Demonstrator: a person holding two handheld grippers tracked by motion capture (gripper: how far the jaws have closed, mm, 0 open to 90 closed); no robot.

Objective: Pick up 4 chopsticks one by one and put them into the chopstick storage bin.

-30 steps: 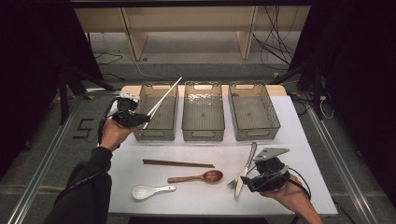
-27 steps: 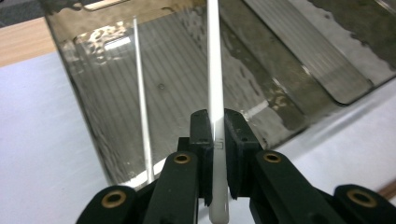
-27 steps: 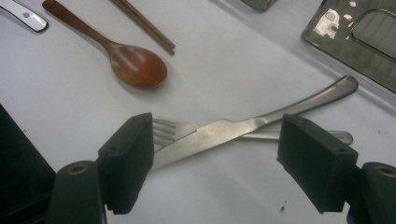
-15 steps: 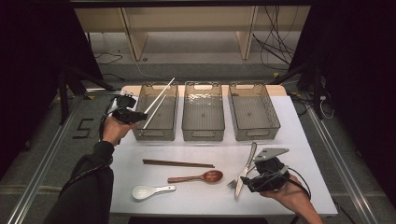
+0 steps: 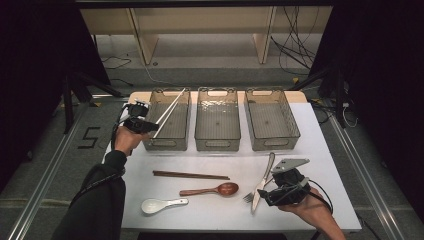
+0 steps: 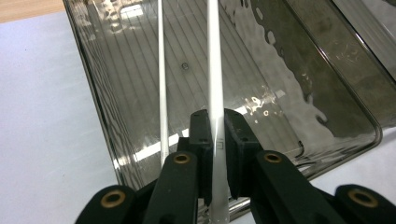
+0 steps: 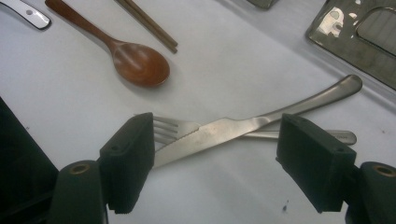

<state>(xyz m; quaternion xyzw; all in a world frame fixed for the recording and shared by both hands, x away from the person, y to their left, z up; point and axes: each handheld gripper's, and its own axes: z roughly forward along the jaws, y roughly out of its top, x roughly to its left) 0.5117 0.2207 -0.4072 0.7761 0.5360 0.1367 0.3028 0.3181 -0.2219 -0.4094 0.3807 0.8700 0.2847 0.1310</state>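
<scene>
High view: the left gripper (image 5: 141,124) is clamped on a pair of white chopsticks (image 5: 167,113) and holds them slanted over the left bin (image 5: 167,141), with their far ends above its far rim. In the left gripper view the jaws squeeze one white stick (image 6: 214,93) between the pads, while the second stick (image 6: 162,93) runs beside it, just outside the left jaw; whether this one is gripped too I cannot tell. The bottom of the left bin looks empty, and so do the middle bin (image 5: 217,141) and the right bin (image 5: 272,141). So I judge the sorting to be at its first item: the chopsticks are over the bin but not yet released. On the table (image 5: 330,150) there remain the brown chopsticks (image 5: 191,175), the wooden spoon (image 5: 210,190), the white ceramic spoon (image 5: 157,204), the knife (image 5: 263,182) and the fork (image 7: 187,128) under it. The right gripper (image 5: 272,196) rests low by the crossed knife and fork with its jaws spread wide on either side of them, grasping nothing.
</scene>
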